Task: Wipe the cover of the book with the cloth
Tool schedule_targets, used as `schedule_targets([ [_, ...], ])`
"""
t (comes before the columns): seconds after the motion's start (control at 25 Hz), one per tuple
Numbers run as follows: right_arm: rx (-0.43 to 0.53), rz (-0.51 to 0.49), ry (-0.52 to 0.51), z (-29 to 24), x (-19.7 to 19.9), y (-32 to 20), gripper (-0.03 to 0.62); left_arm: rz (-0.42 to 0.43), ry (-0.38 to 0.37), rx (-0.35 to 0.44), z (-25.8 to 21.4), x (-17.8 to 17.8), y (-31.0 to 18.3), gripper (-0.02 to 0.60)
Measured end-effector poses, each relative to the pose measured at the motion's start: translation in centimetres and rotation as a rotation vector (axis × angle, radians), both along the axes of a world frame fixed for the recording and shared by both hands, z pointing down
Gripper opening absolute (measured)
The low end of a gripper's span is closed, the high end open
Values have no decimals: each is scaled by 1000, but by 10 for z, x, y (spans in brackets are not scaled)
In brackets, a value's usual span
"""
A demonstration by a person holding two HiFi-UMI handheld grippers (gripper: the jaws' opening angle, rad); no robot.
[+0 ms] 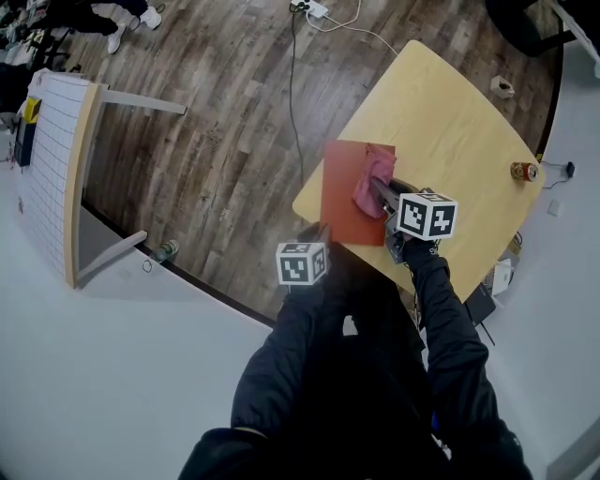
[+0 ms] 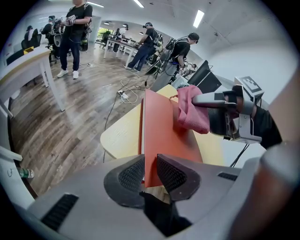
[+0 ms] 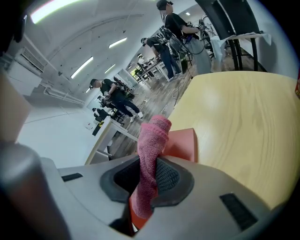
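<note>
At table (image 1: 450, 103) edge, book (image 1: 342, 202) under cloth (image 1: 372, 183).

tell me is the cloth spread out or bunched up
Bunched up: the pink cloth is a crumpled wad pinched in the right gripper, pressed on the cover of the red book, not laid flat.

This is a large open-plan office or lab hall. A dark wood-plank floor (image 1: 225, 103) spreads around the pale round-cornered wooden desk (image 1: 450, 112). A white power strip with trailing cables (image 1: 314, 9) lies at 12 o'clock, and a white-topped desk (image 1: 56, 159) stands at 9 o'clock. Long ceiling strip lights (image 2: 198, 18) run overhead, standing people (image 2: 75, 28) gather among rows of work desks (image 2: 115, 44), and a black monitor (image 2: 206, 80) sits at 2 o'clock.
</note>
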State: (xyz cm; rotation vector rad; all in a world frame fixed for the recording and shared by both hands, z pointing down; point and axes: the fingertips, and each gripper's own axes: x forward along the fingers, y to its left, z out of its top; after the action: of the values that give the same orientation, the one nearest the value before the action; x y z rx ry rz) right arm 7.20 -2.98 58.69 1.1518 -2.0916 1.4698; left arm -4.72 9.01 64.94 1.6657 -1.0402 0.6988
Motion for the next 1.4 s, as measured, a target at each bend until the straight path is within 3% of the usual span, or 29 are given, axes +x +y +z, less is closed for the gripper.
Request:
schedule_targets([
  [0.64, -51, -129, -72, 18, -97, 7, 75, 2, 26, 5, 2, 1, -1, 98],
  [1.4, -113, -99, 35, 47, -64, 21, 75, 11, 27, 12, 1, -2, 0, 98],
])
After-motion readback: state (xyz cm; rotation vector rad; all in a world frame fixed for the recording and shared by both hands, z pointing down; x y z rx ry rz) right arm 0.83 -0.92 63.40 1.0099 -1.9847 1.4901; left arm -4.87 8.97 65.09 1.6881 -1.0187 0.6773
